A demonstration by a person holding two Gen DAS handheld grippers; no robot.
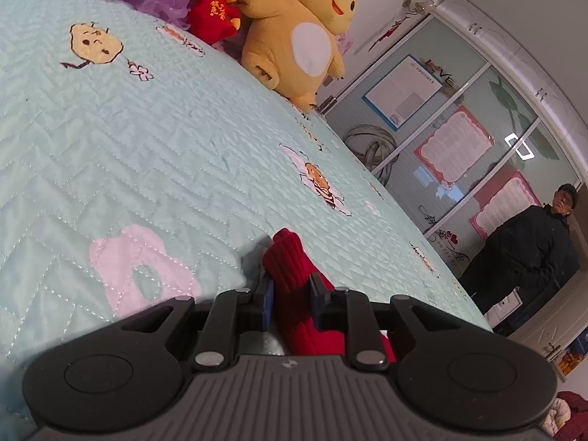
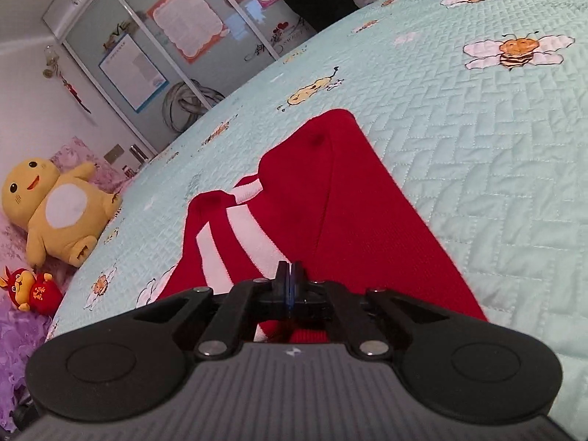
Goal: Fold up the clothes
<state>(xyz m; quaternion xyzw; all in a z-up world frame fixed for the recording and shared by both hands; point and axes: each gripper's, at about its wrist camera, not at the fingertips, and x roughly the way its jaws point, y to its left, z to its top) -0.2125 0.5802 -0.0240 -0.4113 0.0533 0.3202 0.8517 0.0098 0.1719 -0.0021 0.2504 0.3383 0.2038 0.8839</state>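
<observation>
Pinching a red knit fold (image 1: 290,275) in the left gripper (image 1: 292,288), lifting it for folding; resting the right gripper (image 2: 290,275), pressed together and empty, over the red garment (image 2: 330,202) lying on the bed (image 2: 477,147) beside the yellow plush (image 2: 55,205).

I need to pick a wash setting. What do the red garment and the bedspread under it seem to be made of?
The red garment looks like a knit, probably wool or acrylic: fine vertical ribbing shows, matte, with white stripes knitted in. The bedspread looks like a quilted woven cloth, perhaps cotton or polyester: stitched herringbone lines puff the pale green surface, which has a faint sheen. The fibre itself can't be told from here.
</observation>
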